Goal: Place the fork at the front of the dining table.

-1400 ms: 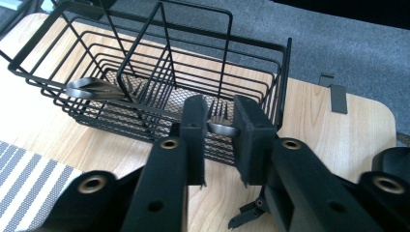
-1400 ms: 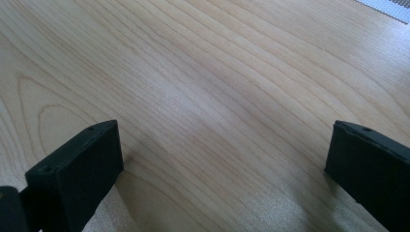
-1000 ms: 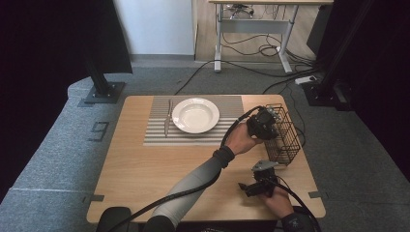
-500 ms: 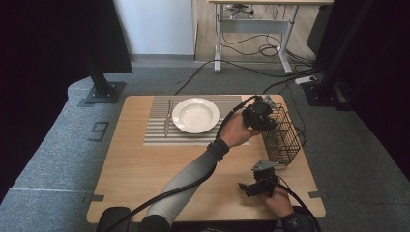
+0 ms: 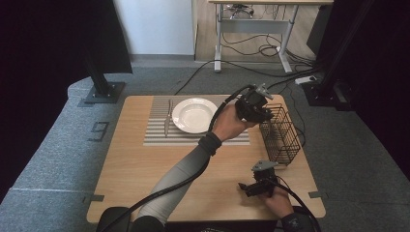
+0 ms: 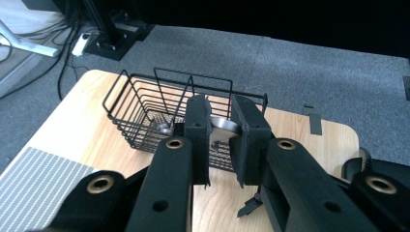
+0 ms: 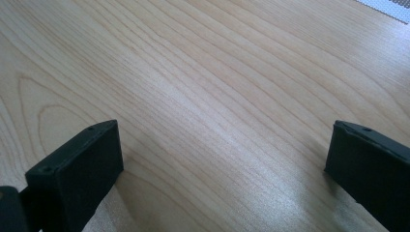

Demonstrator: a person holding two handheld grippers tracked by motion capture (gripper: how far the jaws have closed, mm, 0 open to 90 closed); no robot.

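holding a spoon (image 6: 220,126) clamped in my left gripper (image 6: 220,121) over the wire basket (image 6: 140,113) for the place setting, right gripper (image 5: 255,186) idling wide on the table (image 7: 203,96).

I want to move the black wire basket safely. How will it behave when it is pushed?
The wire basket is open thin wire, so it is probably light and may slide on the smooth wooden table. It looks fairly stiff. Standing tall and narrow, it may tip if pushed near its rim.

No legible text, label, brand or number anywhere.
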